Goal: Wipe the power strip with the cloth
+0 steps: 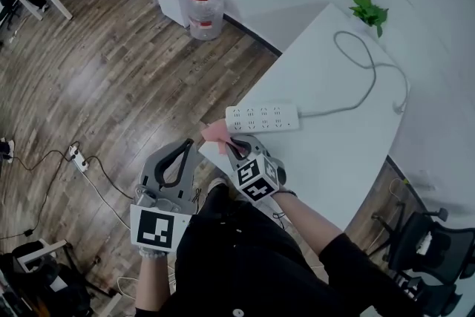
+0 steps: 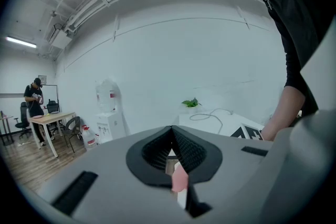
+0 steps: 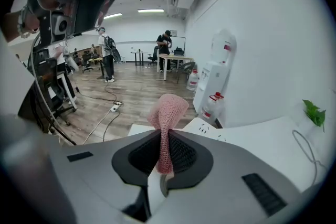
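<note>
The power strip [image 1: 262, 117] lies flat on the white worktop [image 1: 349, 159], close to the edge by me. Its cord [image 1: 369, 64] curls away behind it. My right gripper [image 1: 231, 147] has its fingers pinched tight on the pink cloth [image 3: 167, 113], just beside the strip's end. My left gripper [image 1: 182, 152] hangs off the worktop, fingers together and empty. I think the wiping has not begun. Next I must lay the cloth on the strip and rub along it.

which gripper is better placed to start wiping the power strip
Right: the right gripper is shut on the cloth beside the power strip; the left gripper is shut, empty, off the table.
</note>
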`<action>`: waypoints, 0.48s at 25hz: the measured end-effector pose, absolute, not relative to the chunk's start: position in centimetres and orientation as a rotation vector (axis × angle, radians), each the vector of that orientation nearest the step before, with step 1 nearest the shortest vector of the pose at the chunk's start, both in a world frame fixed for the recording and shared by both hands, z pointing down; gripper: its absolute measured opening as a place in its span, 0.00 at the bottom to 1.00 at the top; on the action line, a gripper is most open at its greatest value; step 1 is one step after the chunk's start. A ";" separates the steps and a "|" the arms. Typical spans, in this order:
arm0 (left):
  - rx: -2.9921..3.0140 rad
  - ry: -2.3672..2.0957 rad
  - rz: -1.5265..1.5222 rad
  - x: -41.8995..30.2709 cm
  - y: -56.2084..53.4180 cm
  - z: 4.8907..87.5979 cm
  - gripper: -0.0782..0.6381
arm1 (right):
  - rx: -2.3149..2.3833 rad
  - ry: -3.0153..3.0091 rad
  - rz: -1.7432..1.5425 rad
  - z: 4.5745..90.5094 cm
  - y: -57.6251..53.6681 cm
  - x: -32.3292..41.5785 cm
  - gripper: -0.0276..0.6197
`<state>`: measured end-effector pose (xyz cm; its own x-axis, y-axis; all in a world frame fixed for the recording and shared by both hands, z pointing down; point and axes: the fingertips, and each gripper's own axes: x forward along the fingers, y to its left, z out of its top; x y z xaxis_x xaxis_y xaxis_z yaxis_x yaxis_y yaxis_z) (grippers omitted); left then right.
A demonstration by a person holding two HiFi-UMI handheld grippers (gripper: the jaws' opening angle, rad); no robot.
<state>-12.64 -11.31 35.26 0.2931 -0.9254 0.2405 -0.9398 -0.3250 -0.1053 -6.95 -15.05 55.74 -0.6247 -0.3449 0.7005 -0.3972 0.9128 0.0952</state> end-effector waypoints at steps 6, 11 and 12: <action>2.481 -1.794 0.404 -13.1 -11.1 35.3 0.13 | 0.585 -2.243 0.120 57.3 -15.8 -5.4 0.12; 2.496 -1.779 0.410 -12.7 -11.4 35.3 0.13 | 0.664 -2.215 0.144 57.5 -17.1 -3.8 0.12; 2.500 -1.774 0.407 -12.6 -11.5 35.2 0.13 | 0.679 -2.209 0.148 57.5 -17.3 -3.5 0.12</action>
